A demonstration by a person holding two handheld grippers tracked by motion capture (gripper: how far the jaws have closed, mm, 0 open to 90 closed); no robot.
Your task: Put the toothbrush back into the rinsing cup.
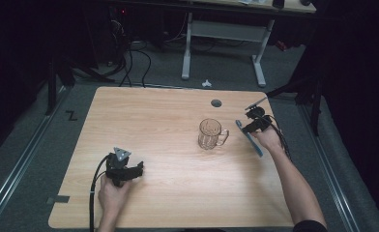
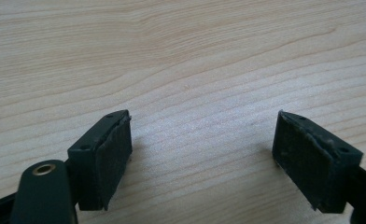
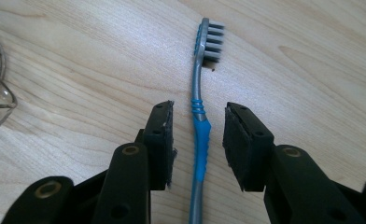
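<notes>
— Toothbrush (image 3: 200, 135): where does it lie?
— On the table (image 1: 168, 125), just right of the glass mug (image 1: 211, 134), lengthwise between your right gripper (image 3: 197, 140) pads.
— Gripped?
— No. The jaws stand half open, a gap each side of the handle.
— And your left gripper (image 2: 202, 144)?
— Wide open over bare wood, holding nothing.

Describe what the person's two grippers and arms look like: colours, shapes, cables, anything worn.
Both grippers are black, each with two blocky jaws faced with dark, rough pads and brass-coloured rivets at the joints. The left gripper carries a grey three-cornered plate on top and trails a black cable toward the table edge. The right gripper also has a grey plate and a black cable. A dark sleeve shows at the right upper arm.
</notes>
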